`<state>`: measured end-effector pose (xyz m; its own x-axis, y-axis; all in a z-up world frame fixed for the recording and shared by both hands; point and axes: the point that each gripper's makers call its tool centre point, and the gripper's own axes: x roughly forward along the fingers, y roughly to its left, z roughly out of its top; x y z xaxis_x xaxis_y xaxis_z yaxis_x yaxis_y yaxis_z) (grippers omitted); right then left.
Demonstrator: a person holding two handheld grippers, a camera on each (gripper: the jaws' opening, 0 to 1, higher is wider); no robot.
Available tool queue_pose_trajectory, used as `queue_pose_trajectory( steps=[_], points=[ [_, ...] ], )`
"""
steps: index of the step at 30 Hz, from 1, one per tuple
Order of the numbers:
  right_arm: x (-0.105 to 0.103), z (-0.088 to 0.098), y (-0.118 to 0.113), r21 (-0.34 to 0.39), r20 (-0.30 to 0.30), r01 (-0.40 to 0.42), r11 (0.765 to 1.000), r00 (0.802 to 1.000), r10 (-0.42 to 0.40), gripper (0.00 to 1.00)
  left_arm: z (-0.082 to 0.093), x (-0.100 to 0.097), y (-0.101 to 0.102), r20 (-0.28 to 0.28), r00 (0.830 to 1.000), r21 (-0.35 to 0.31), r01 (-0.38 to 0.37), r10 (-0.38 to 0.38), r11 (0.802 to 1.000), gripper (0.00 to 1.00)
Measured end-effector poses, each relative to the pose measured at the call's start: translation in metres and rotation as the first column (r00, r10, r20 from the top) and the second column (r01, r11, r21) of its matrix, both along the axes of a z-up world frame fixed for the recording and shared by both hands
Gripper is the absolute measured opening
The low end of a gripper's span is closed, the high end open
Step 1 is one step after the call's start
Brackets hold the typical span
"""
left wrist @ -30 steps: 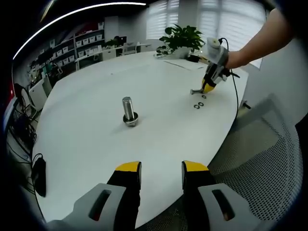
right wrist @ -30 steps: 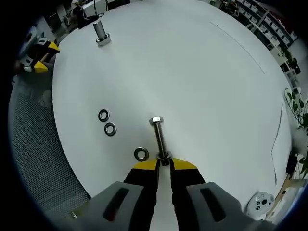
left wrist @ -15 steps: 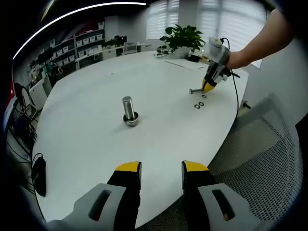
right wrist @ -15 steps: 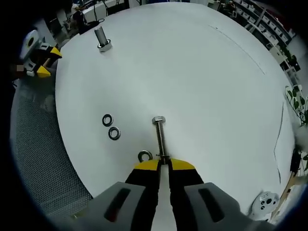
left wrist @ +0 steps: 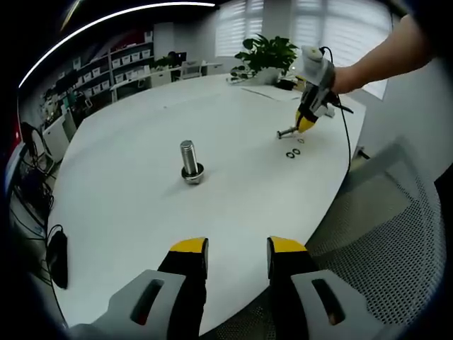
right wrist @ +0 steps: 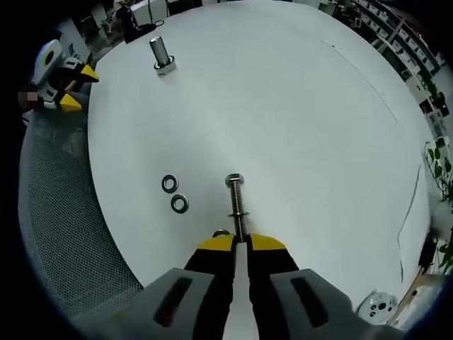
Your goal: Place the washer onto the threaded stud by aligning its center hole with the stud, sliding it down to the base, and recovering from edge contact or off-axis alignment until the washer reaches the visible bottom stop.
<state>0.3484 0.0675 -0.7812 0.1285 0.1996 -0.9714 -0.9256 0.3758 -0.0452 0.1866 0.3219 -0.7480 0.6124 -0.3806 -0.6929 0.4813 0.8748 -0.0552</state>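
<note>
My right gripper [right wrist: 241, 242] is shut on the threaded end of a thin hex-head bolt [right wrist: 236, 198], which points away from the jaws. A washer [right wrist: 238, 214] rings the bolt's shaft a short way out from the fingertips. Two loose washers [right wrist: 169, 184] [right wrist: 180, 204] lie on the white table to the left, and a third [right wrist: 221, 232] peeks out beside the jaws. In the left gripper view, the right gripper [left wrist: 306, 127] holds the bolt [left wrist: 287, 132] just above the loose washers [left wrist: 291, 154]. My left gripper [left wrist: 237, 255] is open over the table's near edge.
A thick bolt [left wrist: 190, 161] [right wrist: 163, 57] stands upright on its head mid-table. The left gripper [right wrist: 67, 78] shows at the table's edge. A mesh chair [left wrist: 382, 234] sits beside the round white table [left wrist: 127, 212]. A plant [left wrist: 269, 53] and papers are at the far side.
The right gripper has lifted a little with the thin bolt, and the washer on the shaft sits further from the fingertips. The third loose washer is now mostly hidden by the jaws. The left gripper is unmoved.
</note>
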Motion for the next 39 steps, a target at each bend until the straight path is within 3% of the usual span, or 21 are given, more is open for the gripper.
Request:
queue_pose_trajectory(
  steps=[19, 39],
  points=[
    [0.003, 0.010, 0.011, -0.084, -0.035, -0.048, 0.995, 0.998, 0.045, 0.07, -0.002, -0.001, 0.000, -0.008, 1.000, 0.007, -0.001, 0.001, 1.000, 0.31],
    [0.010, 0.019, 0.023, -0.205, -0.093, -0.133, 0.970, 0.989, 0.116, 0.07, -0.002, -0.001, 0.001, -0.008, 1.000, 0.010, -0.004, 0.004, 1.000, 0.31]
  ],
)
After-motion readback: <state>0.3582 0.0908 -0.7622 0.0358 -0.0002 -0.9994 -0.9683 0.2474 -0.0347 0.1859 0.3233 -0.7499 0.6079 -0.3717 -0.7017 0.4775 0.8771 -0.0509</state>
